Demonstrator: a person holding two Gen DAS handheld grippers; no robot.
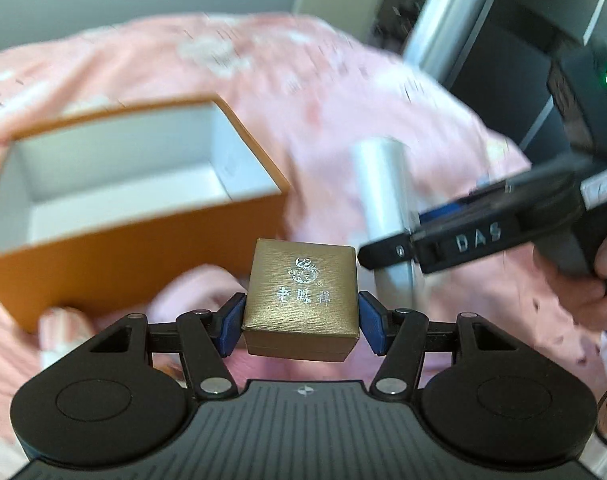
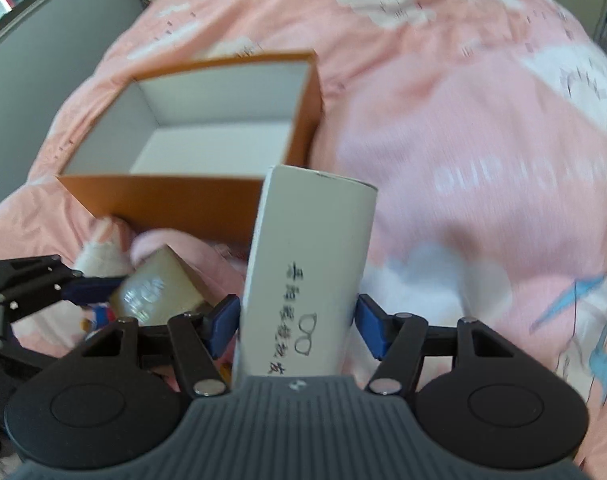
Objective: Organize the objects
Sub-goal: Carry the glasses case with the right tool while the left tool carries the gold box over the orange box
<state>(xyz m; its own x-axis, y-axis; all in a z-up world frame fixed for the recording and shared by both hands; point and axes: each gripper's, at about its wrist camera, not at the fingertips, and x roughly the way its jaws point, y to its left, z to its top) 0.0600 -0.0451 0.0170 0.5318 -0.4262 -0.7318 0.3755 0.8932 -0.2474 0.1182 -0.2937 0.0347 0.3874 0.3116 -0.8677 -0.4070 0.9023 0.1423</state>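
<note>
My left gripper point(image 1: 301, 322) is shut on a small gold box point(image 1: 301, 300) with silver lettering, held above the pink bedspread. It also shows in the right wrist view point(image 2: 157, 288), low at the left. My right gripper point(image 2: 297, 326) is shut on a long white glasses box point(image 2: 307, 272) with black print; in the left wrist view this box point(image 1: 383, 204) stands right of the gold one. An open orange box point(image 1: 143, 216) with a white inside sits on the bed, ahead and left of both grippers point(image 2: 207, 136). It looks empty.
A pink bedspread point(image 2: 463, 120) with white and blue prints covers the bed. A small white and pink soft item point(image 2: 103, 248) lies by the orange box's near corner. A grey wall point(image 2: 43, 48) is at the left, a dark cabinet point(image 1: 503, 40) at the right.
</note>
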